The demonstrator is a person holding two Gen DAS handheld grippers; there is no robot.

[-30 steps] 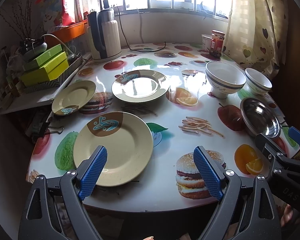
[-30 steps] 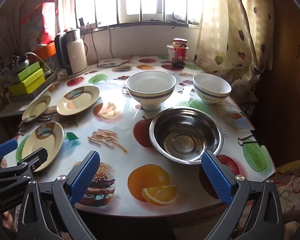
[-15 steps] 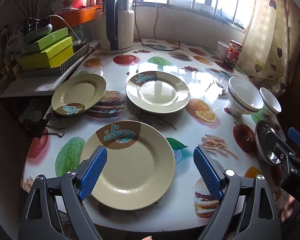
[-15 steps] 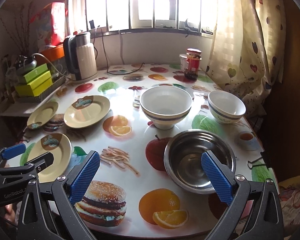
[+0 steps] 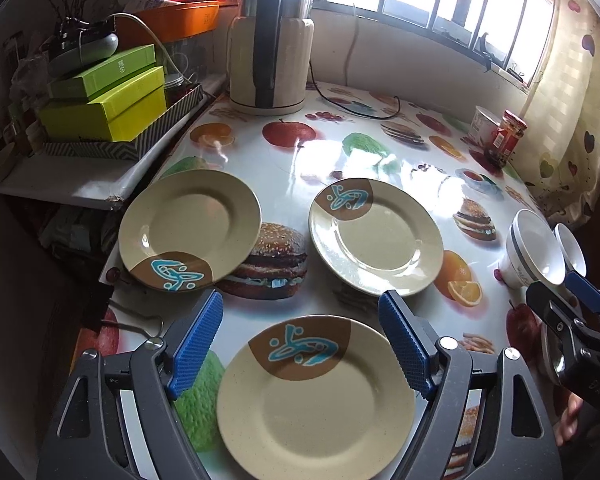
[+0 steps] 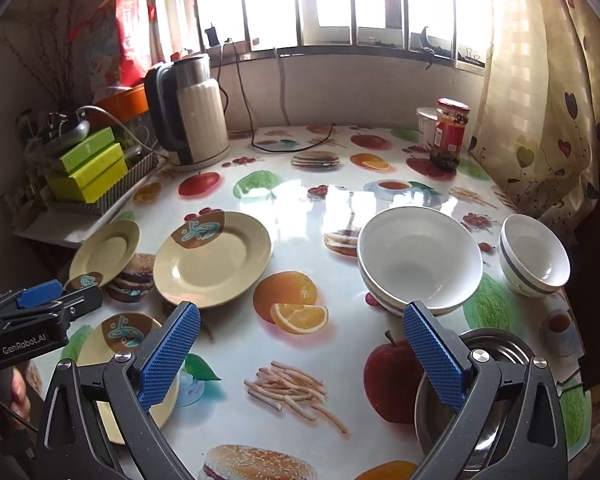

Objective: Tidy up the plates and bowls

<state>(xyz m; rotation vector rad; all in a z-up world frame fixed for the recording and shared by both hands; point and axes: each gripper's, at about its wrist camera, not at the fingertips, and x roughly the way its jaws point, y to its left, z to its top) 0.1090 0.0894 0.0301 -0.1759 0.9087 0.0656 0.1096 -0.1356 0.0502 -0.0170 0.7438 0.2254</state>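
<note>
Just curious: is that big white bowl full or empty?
Empty: the big white bowl sits upright, and its bare white inside shows down to the bottom.

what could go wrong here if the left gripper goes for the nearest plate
1. The nearest plate lies flat on the glossy tablecloth; the left gripper, whose jaws have just been closing with nothing between them, might push it along instead of catching its rim.
2. The far-left plate appears to overhang the table edge, so a nudge could tip it off.
</note>
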